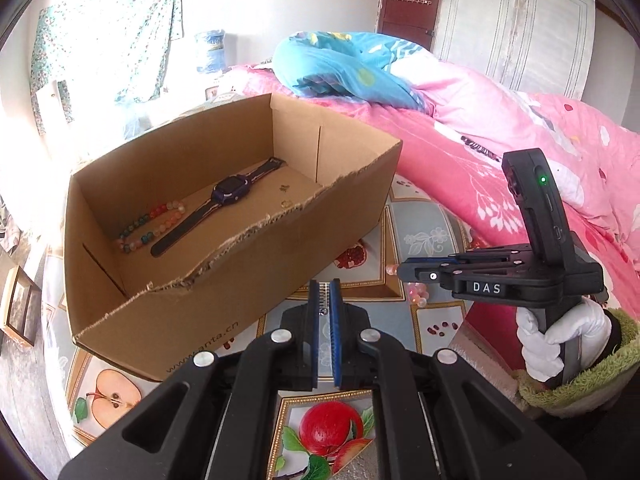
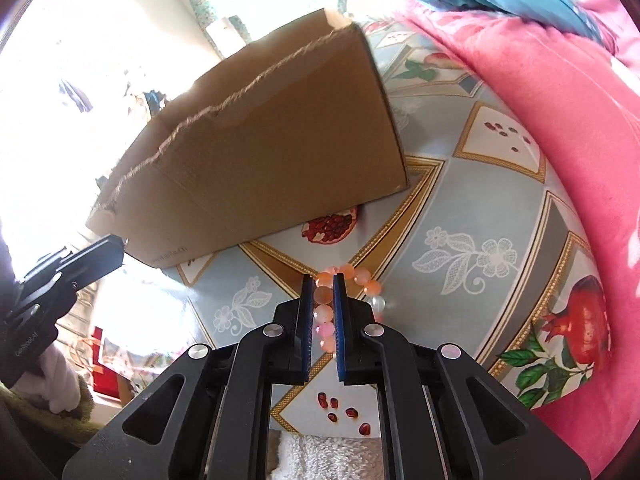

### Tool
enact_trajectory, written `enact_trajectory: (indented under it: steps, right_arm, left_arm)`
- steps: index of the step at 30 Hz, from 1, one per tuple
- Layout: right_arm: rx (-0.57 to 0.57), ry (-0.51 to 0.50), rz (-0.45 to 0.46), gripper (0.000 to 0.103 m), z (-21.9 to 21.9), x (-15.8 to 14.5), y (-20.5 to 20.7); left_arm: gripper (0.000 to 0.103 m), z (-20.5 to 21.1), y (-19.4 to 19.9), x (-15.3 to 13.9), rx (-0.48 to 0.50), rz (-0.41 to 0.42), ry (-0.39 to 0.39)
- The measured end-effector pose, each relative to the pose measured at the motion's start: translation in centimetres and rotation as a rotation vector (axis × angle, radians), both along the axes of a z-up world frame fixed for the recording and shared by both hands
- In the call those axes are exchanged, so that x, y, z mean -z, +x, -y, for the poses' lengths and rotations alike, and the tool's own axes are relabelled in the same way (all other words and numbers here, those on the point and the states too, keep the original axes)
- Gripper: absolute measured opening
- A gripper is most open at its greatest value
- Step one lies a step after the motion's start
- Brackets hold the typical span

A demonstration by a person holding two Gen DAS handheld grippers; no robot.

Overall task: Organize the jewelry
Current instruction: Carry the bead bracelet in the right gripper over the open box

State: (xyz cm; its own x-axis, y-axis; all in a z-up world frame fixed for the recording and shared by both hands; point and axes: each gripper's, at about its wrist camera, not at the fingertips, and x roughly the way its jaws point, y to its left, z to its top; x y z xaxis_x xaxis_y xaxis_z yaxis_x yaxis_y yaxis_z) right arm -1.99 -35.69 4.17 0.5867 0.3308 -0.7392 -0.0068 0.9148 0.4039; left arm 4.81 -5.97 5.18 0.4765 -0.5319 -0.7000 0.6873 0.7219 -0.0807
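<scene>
1. Two grippers in play, one in each gloved hand. The left gripper point(image 1: 325, 286) hangs over the fruit-print tablecloth point(image 1: 420, 240) just in front of the cardboard box point(image 1: 240, 272), pads pressed together. There's a thin coiled bit showing in the slit between the pads, but I honestly can't tell what it is or whether it's being held.
2. The right gripper point(image 2: 323, 280) is clamped on a pink-and-orange bead bracelet point(image 2: 344, 276). A run of beads sits right between the blue pads and the rest of the loop curls out to the right of the fingertips, over the cloth. From the left wrist view you can see that same gripper point(image 1: 402, 270) side-on, with a few pinkish beads point(image 1: 418, 294) peeking out under its tip.
3. The white-gloved right hand point(image 1: 556, 336) is wrapped around the handle, with a fuzzy green cuff below it.
4. The box is open on top with a ragged, torn front edge. Already inside on the floor of it: a dark purple watch point(image 1: 230, 194) lying diagonally, a multicolour bead bracelet point(image 1: 150, 220) just beside the strap on the left, and a couple of tiny gold-looking bits point(image 1: 285, 196) towards the right end. Too small to say what those are.
5. The pink-and-orange bracelet is outside the box, off its near right corner, close to the pomegranate print.
6. Behind it all, a pink quilt point(image 1: 500, 128) with a blue blanket point(image 1: 344, 68) bunched on top.
</scene>
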Motion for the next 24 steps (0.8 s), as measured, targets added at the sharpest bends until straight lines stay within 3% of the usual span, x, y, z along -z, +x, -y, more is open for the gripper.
enact_trajectory:
  steps: [6,13,20,24]
  right_arm:
    - [0.063,0.125,0.090,0.007,2.4,-3.6,-0.8]
    - [0.054,0.096,0.232,0.007,4.4,-9.7,-1.3]
    - [-0.043,0.073,0.346,0.007,3.1,-14.5,1.1]
    - [-0.140,0.081,0.330,0.007,0.8,-15.3,4.0]
  left_arm:
    - [0.004,-0.7,1.2,-3.7,0.004,0.045,-0.073]
    - [0.004,-1.9,3.8,-6.1,-0.035,0.097,-0.076]
    - [0.004,-3.2,7.3,-6.6,-0.089,0.077,-0.062]
    - [0.004,-4.0,9.1,-6.4,-0.120,0.055,-0.060]
